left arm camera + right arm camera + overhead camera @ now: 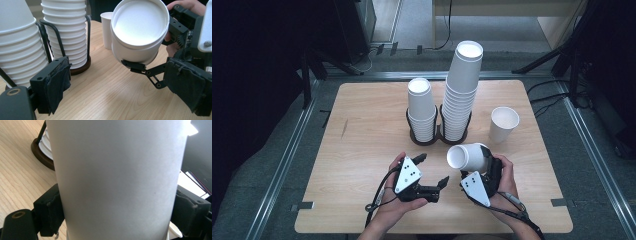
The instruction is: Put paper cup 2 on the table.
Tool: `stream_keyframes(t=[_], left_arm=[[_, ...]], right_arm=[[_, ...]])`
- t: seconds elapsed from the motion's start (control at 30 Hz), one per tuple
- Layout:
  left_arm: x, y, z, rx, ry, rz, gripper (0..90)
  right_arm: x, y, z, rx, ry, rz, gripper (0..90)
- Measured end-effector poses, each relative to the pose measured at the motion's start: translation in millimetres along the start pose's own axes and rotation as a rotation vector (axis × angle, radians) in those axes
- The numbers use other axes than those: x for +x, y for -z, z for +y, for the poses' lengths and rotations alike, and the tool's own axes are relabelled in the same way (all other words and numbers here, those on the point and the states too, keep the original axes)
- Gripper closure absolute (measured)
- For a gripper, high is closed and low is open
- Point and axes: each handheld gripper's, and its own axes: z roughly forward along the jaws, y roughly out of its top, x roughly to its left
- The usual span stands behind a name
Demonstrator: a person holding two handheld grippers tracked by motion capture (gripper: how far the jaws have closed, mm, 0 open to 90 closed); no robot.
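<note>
1. Currently the right gripper (486, 161) pinches a white paper cup (468, 156) lying on its side above the light wooden tabletop (362, 150), its open mouth turned toward the person's left. In the right gripper view the two black padded jaws press on the cup's wall (117, 182) from either side.
2. The left gripper (432, 171) hovers just left of the held cup — its jaws stand spread, nothing between them. In the left gripper view the cup's open mouth (140, 23) faces the camera, above and between the two padded jaws, and touches neither.
3. The person's left hand (399, 202) wraps the left gripper's body; the right hand (507, 182) wraps the right one. Each gripper carries a grey three-cornered plate on top.
4. Behind the grippers, near the table's middle, stands a black wire double cup holder (439, 134) on a dark round base. Its left ring holds a short stack of upside-down white paper cups (421, 107); its right ring holds a tall stack of upside-down white paper cups (462, 92) that leans slightly to the right.
5. A single upright white paper cup (503, 124) stands on the table to the right of the holder, apart from it and beyond the held cup. In the left gripper view its rim (106, 15) shows between the tall stack and the held cup.
6. The held cup is clear of the tabletop — only the right gripper's pads touch it.
</note>
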Motion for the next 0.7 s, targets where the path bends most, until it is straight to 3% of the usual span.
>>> stream_keyframes(t=[0.7], left_arm=[[-3.1, -1.2, -0.2, 0.009, -0.011, -0.031, 8.0]], right_arm=[[6.3, 0.3, 0.7, -0.010, 0.073, 0.009, 12.5]])
